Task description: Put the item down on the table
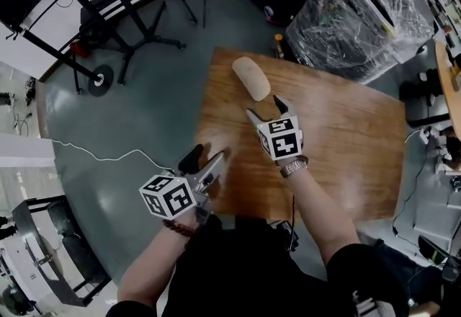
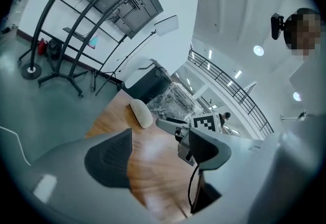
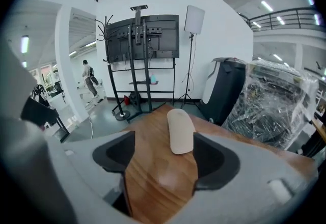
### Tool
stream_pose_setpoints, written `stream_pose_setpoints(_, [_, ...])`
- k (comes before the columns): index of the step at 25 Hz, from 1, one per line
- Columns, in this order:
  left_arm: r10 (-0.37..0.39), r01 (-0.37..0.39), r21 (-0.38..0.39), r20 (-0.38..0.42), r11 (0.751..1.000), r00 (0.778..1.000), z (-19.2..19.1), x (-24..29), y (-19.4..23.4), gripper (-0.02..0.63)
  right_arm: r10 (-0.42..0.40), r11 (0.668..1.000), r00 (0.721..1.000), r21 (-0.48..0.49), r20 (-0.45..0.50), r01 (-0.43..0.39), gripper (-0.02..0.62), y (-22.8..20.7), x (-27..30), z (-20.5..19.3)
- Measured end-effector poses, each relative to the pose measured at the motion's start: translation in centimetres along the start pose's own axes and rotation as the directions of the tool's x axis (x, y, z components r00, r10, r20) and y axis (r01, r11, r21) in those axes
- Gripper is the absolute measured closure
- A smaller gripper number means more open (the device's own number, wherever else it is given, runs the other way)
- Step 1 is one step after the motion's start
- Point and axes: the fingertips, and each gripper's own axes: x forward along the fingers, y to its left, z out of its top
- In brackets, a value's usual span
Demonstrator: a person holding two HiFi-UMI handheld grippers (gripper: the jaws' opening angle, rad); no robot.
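A pale beige oblong item (image 1: 251, 78) lies flat on the wooden table (image 1: 346, 143) near its far left corner, touched by neither gripper. My right gripper (image 1: 264, 108) is just short of its near end, open, with only bare wood between the jaws. In the right gripper view the item (image 3: 181, 131) lies straight ahead, beyond the open gripper (image 3: 164, 157). My left gripper (image 1: 207, 159) hovers at the table's left front edge, open and empty. Its own view shows the open left gripper (image 2: 158, 154), the item (image 2: 141, 114) farther off, and the right gripper's marker cube (image 2: 206, 122).
A bulky plastic-wrapped object (image 1: 360, 6) stands past the table's far right edge. Black stands (image 1: 137, 27) and a white cable (image 1: 108, 158) are on the grey floor to the left. A screen on a stand (image 3: 142, 39) is beyond the table.
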Motion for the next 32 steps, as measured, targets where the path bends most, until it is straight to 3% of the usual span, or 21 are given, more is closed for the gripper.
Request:
stream_pose_setpoints(7, [-0.049, 0.048, 0.067, 0.011, 0.997, 0.999, 0.6, -0.9, -1.9, 0.303, 0.005, 0.999, 0.998, 0.034, 0.063, -0.007, 0.310, 2.9, -6.3, 0.0])
stream_pose_setpoints(13, [-0.088, 0.084, 0.140, 0.024, 0.987, 0.996, 1.2, -2.0, -3.8, 0.353, -0.026, 0.999, 0.991, 0.033, 0.134, 0.022, 0.446, 5.4, -11.1, 0.3])
stream_pose_setpoints(18, [-0.123, 0.114, 0.227, 0.022, 0.967, 0.992, 1.1, -3.1, -5.4, 0.412, -0.058, 0.998, 0.979, 0.022, 0.195, 0.055, 0.524, 7.9, -14.4, 0.4])
stream_pose_setpoints(22, [-0.140, 0.130, 0.305, 0.011, 0.943, 0.990, 1.0, -4.3, -6.4, 0.494, -0.070, 0.997, 0.969, 0.025, 0.238, 0.066, 0.596, 10.1, -16.4, 0.7])
stream_pose_setpoints(27, [-0.156, 0.146, 0.363, -0.003, 0.920, 0.988, 0.4, -5.8, -7.2, 0.595, -0.077, 0.997, 0.963, 0.031, 0.259, 0.072, 0.601, 12.4, -18.3, 0.5])
stream_pose_setpoints(32, [-0.171, 0.170, 0.418, -0.036, 0.893, 0.985, -0.2, -7.0, -7.7, 0.597, -0.087, 0.996, 0.958, 0.042, 0.272, 0.078, 0.603, 14.3, -19.7, 0.3])
